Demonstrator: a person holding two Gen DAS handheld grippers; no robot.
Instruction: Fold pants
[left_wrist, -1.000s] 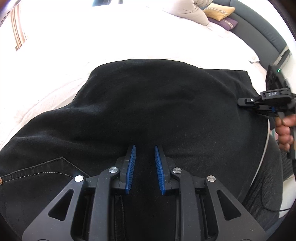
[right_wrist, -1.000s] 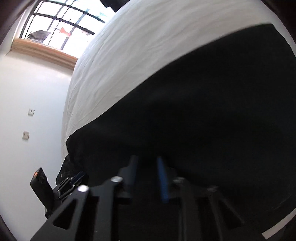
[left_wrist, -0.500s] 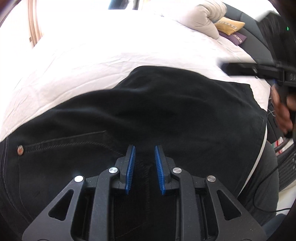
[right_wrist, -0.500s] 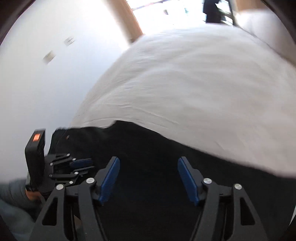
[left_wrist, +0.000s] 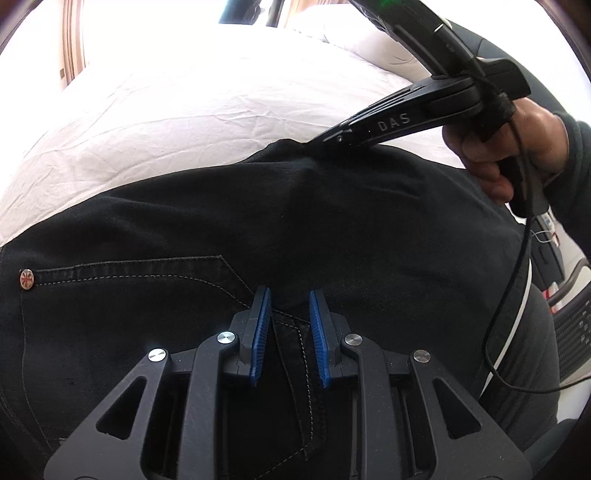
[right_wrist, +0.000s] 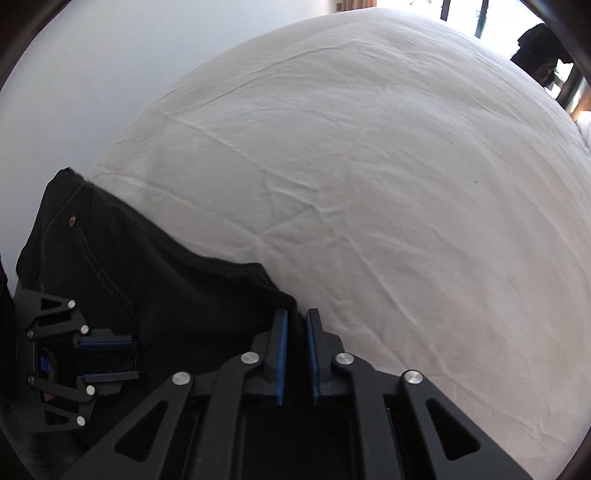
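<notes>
Gripping: the left gripper (left_wrist: 287, 332) has its blue pads (left_wrist: 260, 332) drawn near each other over a stitched seam of the pants (left_wrist: 332, 229); a gap shows between pad and cloth, so whether it pinches firmly I cannot tell
Right tool: the right gripper (right_wrist: 295, 356) has its pads almost pressed together on the far edge of the dark cloth; it appears to pinch that edge; seen from the left wrist, its tip (left_wrist: 332, 138) meets the raised fold of the fabric
Holder: the right hand (left_wrist: 506, 147) wraps the handle, above the right end of the garment
Garment place: the pants lie on the white bed sheet (right_wrist: 369, 166), near the edge closest to the person; pocket stitching and a rivet (left_wrist: 27, 277) mark the waist end to the left
Long axis: runs left to right across both views, crosswise to the left tool's fingers
Deciding relation: the right gripper sits at the far edge and the left at the near edge; the two face each other across the cloth's short width
Nearer tool: the left one, close to the waist end; the right one, I judge, would carry the edge
Judgement: a fold looks part made; more remains
</notes>
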